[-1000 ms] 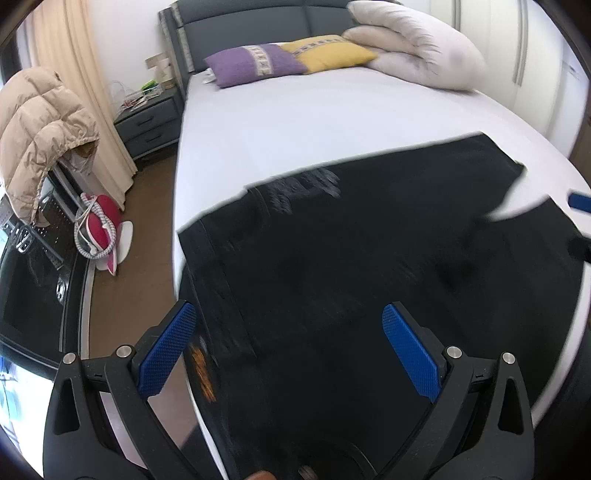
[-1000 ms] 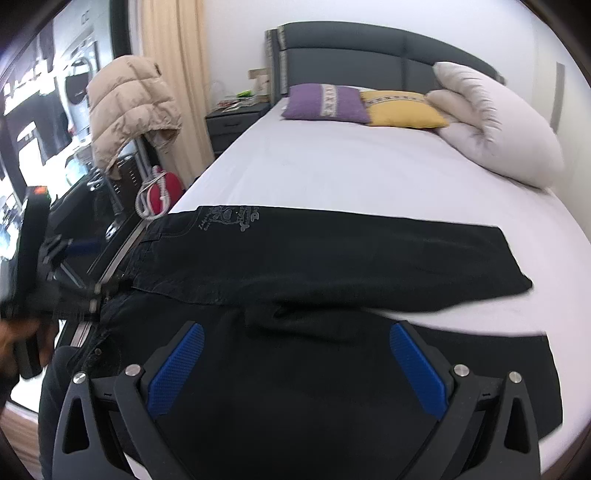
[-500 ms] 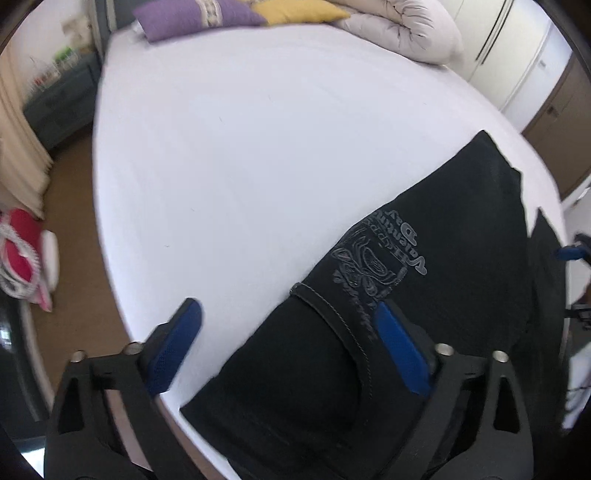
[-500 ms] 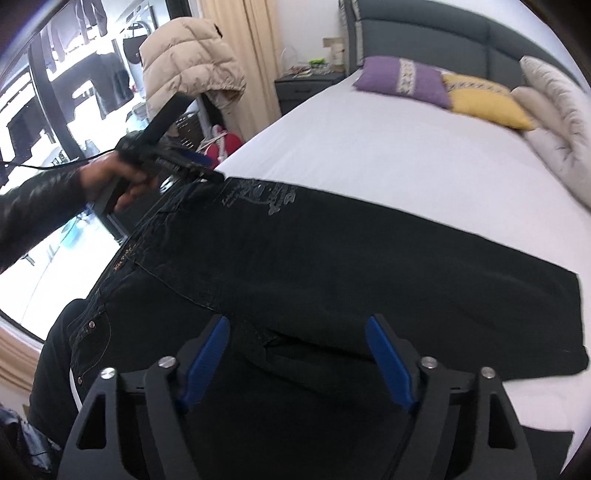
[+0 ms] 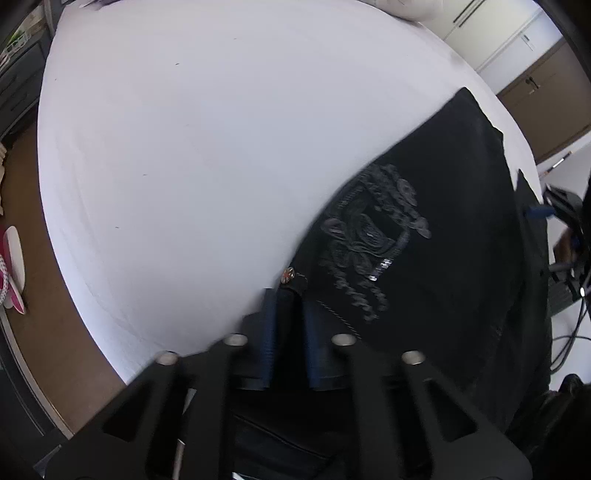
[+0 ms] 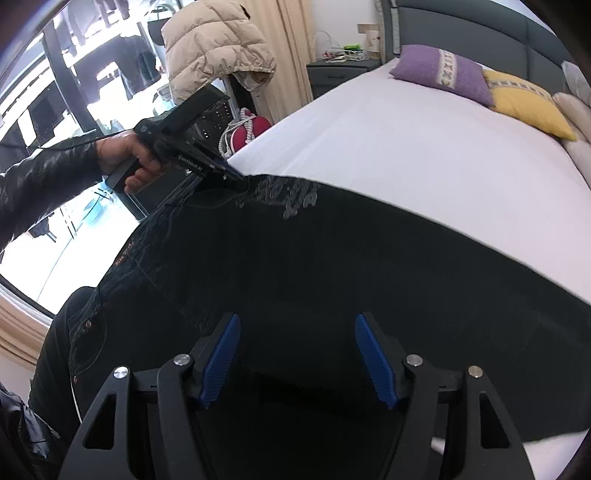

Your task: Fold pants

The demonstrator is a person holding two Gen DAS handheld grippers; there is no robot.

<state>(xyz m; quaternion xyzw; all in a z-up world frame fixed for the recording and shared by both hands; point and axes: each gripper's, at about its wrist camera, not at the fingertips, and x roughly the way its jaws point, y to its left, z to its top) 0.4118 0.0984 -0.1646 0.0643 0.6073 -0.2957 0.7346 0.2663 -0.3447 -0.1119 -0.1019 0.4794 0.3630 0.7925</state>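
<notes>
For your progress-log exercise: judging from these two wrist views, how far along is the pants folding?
Done: the black pants lie spread flat on the white bed, legs apparently still apart. In hand: the left gripper is shut on the waistband corner beside the embroidered logo; the right gripper hovers open over the fabric, gripping nothing. Left: every fold, as no crease shows yet.

- Left wrist view sits low and close, facing across the white-sheeted bed (image 5: 184, 147).
- Right wrist view looks from farther back toward the dark grey padded headboard (image 6: 461, 33), upper right.
- Both share the black embroidered pants (image 5: 424, 240) (image 6: 332, 258).
</notes>
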